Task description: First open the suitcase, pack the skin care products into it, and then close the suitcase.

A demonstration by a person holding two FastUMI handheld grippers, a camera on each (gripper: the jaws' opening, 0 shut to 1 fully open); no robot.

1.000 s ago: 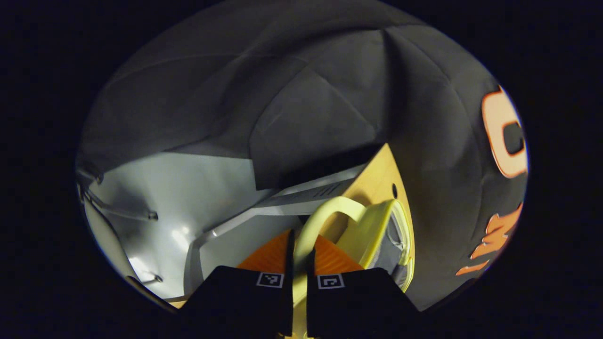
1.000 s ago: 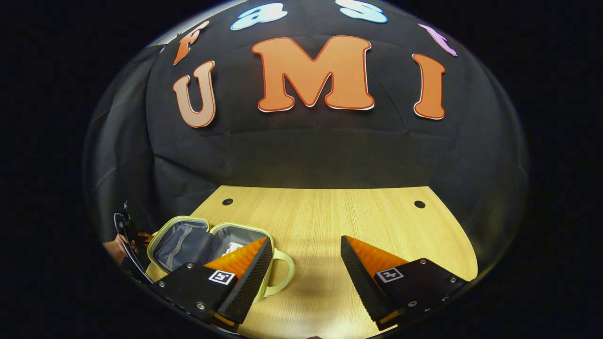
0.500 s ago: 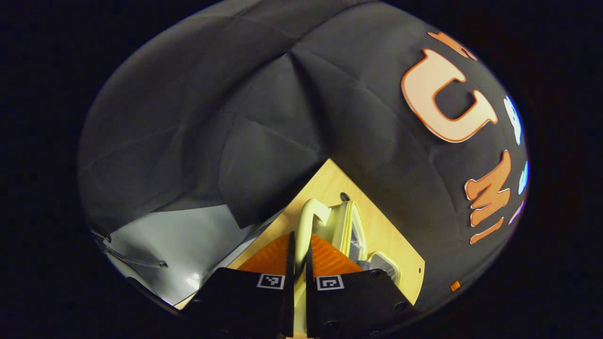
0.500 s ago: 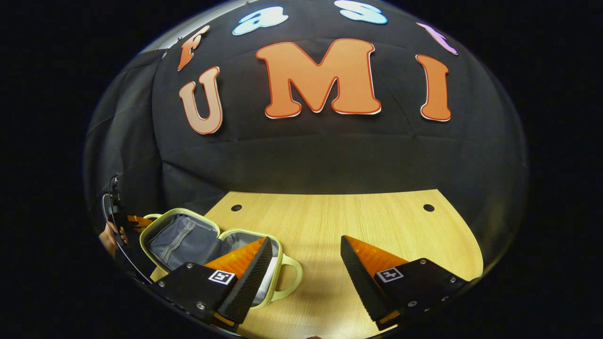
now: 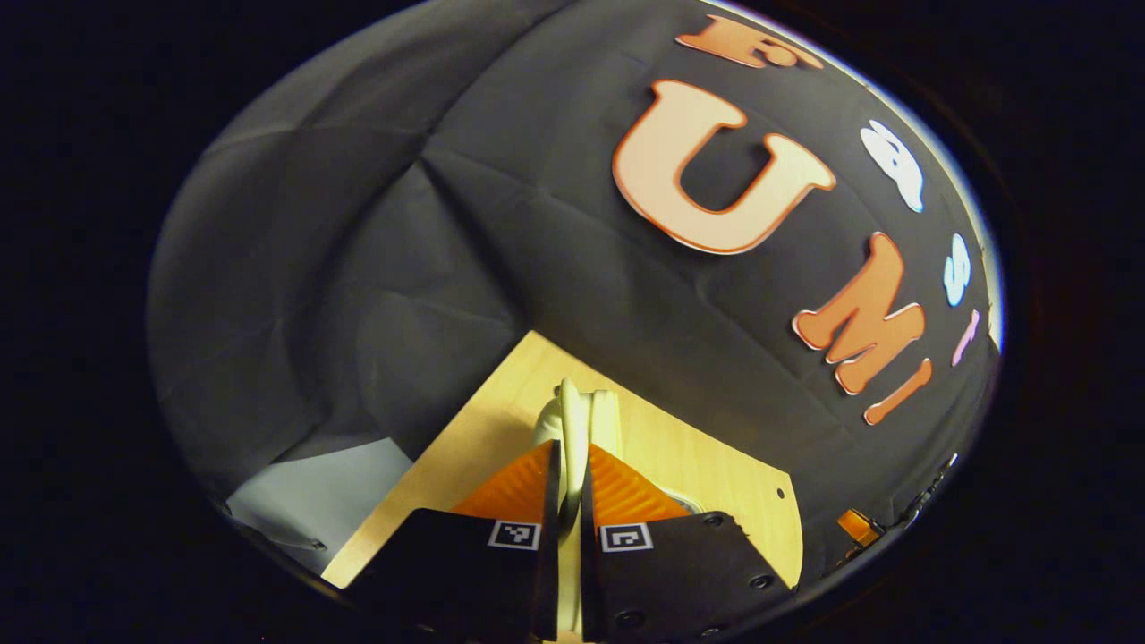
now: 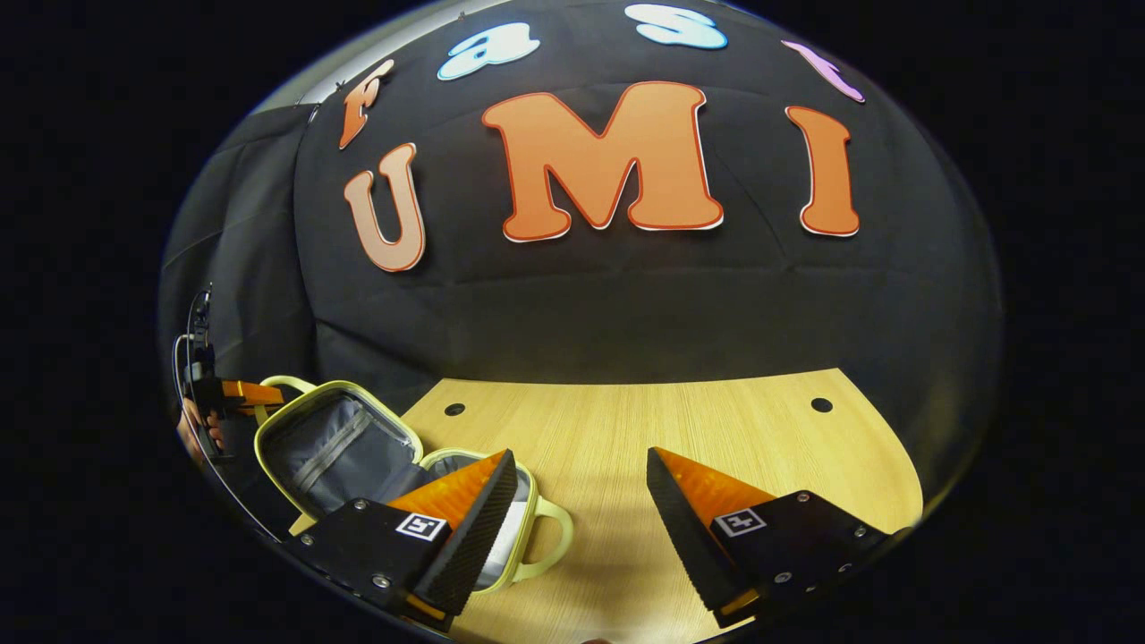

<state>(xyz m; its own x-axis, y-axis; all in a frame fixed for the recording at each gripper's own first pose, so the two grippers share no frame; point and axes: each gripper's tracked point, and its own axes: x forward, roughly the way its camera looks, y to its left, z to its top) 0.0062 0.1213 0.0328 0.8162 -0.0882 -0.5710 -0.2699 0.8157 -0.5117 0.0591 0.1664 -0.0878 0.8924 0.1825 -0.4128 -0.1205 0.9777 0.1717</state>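
1. The left gripper (image 5: 565,501) has its fingers pinched on the lid handle (image 5: 570,420) of the suitcase (image 6: 358,456); that thin loop could slip out, dropping the lid.
2. The right gripper (image 6: 580,501) hangs with fingers spread, holding nothing, just beside the base; the case could slide on the table (image 6: 644,429) unbraced.
3. Count: one suitcase at the table's left, two handles, two table holes. Contents too hidden to count.

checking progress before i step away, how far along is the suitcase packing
Done: the suitcase is open, and something pale lies in its lower half. In hand: the left gripper is shut on the lid handle, with the lid half raised. Left: shutting it fully. The right gripper is open over the table.
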